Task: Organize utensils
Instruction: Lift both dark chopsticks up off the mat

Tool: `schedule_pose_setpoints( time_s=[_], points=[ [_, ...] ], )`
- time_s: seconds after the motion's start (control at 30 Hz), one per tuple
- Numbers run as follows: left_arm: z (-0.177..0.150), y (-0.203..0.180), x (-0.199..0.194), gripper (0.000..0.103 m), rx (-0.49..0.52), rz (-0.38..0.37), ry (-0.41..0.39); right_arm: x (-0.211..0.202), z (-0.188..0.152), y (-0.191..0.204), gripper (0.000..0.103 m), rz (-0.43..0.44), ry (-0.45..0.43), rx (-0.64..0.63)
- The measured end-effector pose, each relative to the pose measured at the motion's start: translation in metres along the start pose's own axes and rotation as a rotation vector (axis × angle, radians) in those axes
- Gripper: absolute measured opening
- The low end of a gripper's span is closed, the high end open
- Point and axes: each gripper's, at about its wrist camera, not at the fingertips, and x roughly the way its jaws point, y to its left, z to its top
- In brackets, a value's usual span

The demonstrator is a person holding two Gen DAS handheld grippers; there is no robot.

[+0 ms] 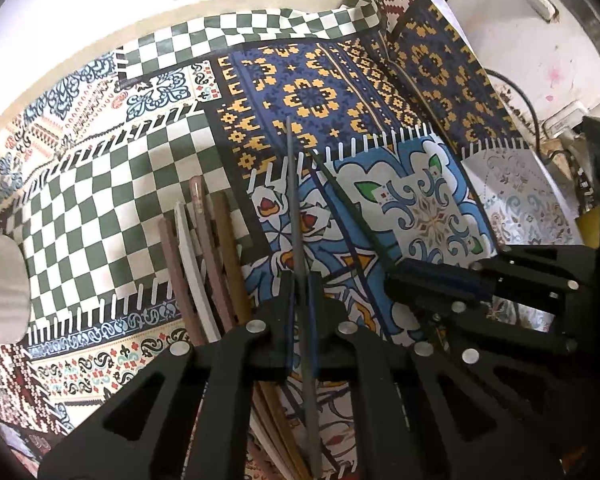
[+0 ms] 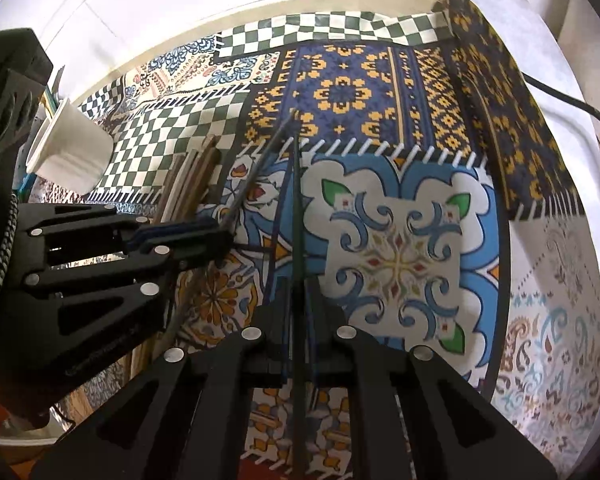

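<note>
1. Our left gripper pinches a grey chopstick pointing forward over the mat.
2. Our right gripper pinches a dark chopstick (tips nearly meet).
3. Spare chopsticks lie bundled left, near a white cup.

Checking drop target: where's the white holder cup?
Right wrist view, far left: the white cup lies tipped on the checkered cloth, left of the chopstick bundle.
</note>
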Motion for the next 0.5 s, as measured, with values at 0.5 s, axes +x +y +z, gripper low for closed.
schedule_pose_setpoints(
  time_s=[0.5],
  points=[
    [-0.026,-0.006,-0.064,0.005,-0.014,-0.004,-0.113,-0.039,-0.009,0.017,0.006,-0.017,-0.099,0.02]
  ],
)
